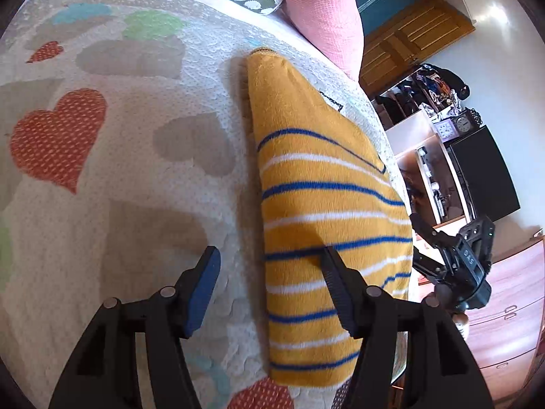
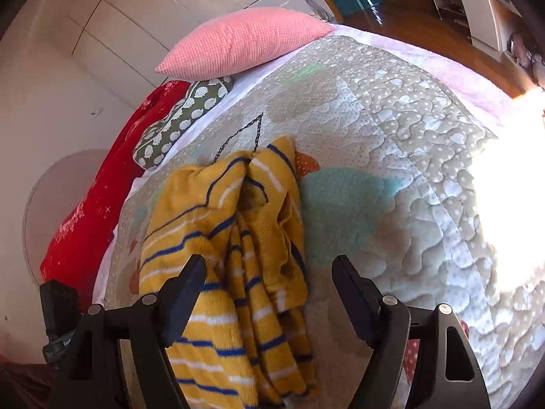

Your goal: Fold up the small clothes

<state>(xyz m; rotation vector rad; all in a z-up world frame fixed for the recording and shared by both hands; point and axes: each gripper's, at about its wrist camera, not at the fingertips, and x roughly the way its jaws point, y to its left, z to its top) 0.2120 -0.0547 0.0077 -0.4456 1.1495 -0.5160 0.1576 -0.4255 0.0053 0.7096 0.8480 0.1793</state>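
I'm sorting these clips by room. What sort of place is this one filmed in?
Most likely a bedroom in a home. A bed covered by a heart-patterned quilt fills both views, with a pink pillow at its head, and wooden drawers stand beside it. A striped yellow garment lies on the quilt.

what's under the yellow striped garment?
The yellow striped garment lies directly on the heart-print quilt, which shows all around it. Whatever sits between its folded layers is covered and cannot be seen.
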